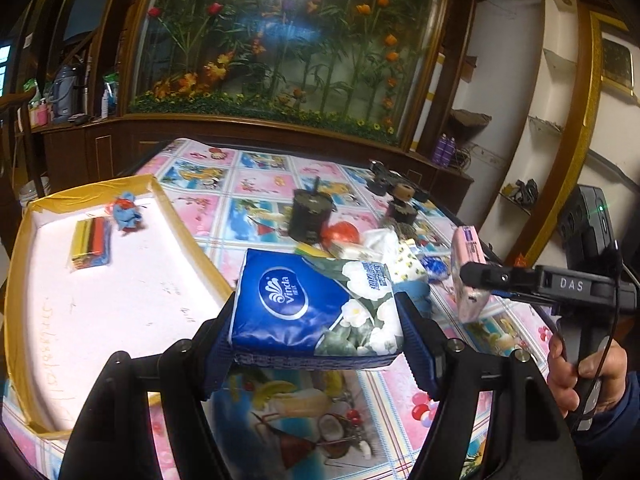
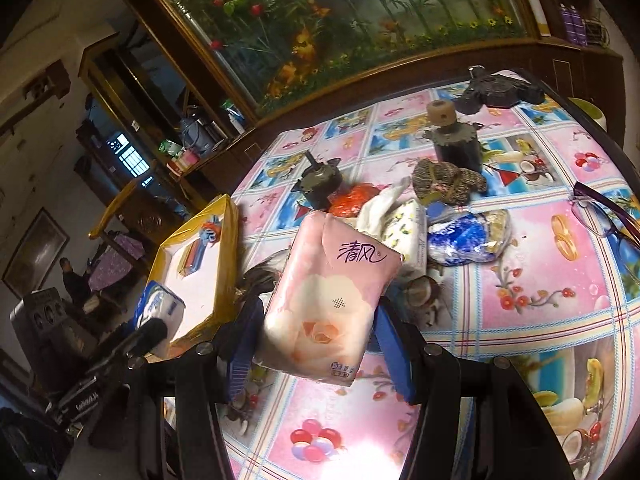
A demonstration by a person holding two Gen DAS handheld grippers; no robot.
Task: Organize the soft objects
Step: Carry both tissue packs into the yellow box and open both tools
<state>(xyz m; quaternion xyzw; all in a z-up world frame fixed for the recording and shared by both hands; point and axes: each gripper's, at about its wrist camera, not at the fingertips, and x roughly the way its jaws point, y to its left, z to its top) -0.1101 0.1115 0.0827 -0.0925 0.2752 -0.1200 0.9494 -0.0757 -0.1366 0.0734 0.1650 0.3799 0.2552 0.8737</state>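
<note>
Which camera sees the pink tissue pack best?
The right wrist view: the pink tissue pack fills the middle, face-on, clamped in the right hand-held gripper. The left wrist view catches it only edge-on at the right.

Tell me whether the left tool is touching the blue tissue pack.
Touching. The left wrist view shows the left tool with a pad pressed against each side of the blue tissue pack, holding it above the table.

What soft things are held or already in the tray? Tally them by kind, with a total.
Tissue packs held: 2, the blue pack in the left gripper, the pink pack in the right gripper
Striped pack in tray: 1
Blue soft toy in tray: 1
Total: 4
</note>
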